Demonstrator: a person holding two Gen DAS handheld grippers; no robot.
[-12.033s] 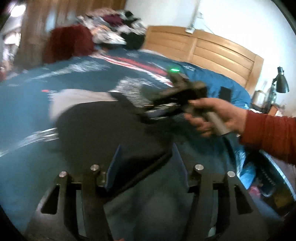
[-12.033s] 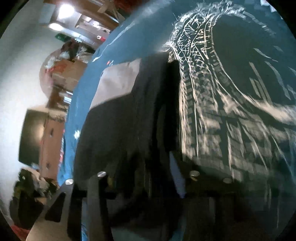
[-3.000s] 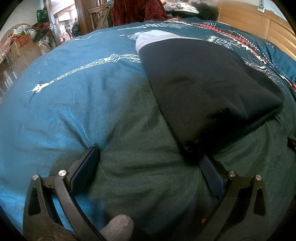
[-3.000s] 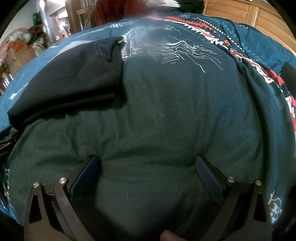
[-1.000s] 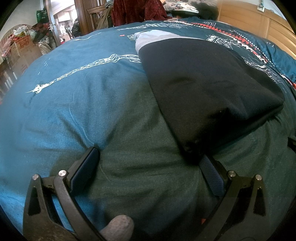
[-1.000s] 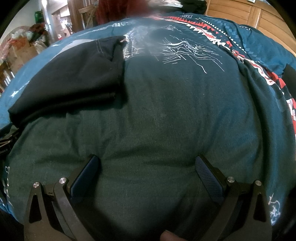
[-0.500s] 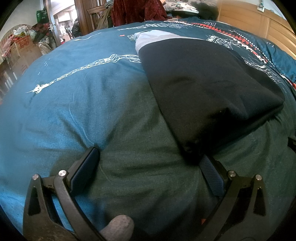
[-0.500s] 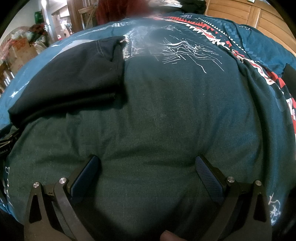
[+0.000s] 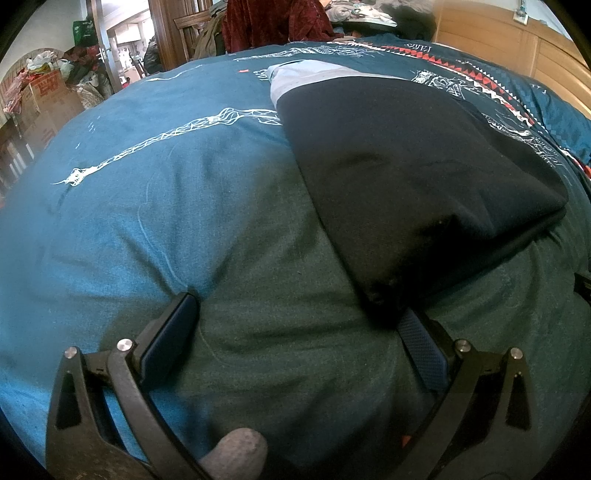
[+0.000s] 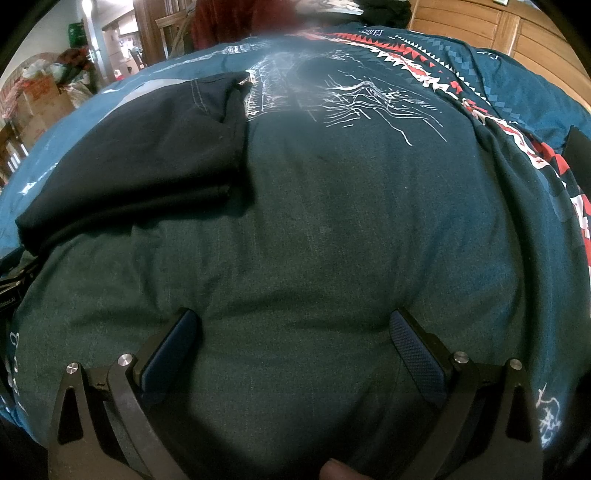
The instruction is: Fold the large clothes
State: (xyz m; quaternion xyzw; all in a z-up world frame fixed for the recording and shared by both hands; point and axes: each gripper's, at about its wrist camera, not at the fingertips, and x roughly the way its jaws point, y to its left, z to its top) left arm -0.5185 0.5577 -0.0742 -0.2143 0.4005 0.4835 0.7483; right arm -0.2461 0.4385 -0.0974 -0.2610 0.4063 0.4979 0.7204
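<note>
A black garment (image 9: 406,177) lies folded flat on the teal bedspread (image 9: 166,221), with a pale grey band (image 9: 310,75) showing at its far end. My left gripper (image 9: 299,328) rests open on the bedspread, its right finger (image 9: 421,343) touching the garment's near corner. In the right wrist view the same black garment (image 10: 147,147) lies at the upper left, a stitched hem at its far end. My right gripper (image 10: 295,343) is open with only bedspread between its fingers, well to the right of the garment.
A wooden headboard (image 10: 480,26) runs along the far right. Clothes are piled at the bed's far side (image 9: 280,22). A doorway and cardboard boxes (image 9: 44,96) stand beyond the left edge. A dark flat object (image 10: 578,147) lies on the bed at the right.
Twelve seconds ago both grippers held the black garment in the air; it now lies folded on the bed and both are open. Nothing moved in the last three seconds.
</note>
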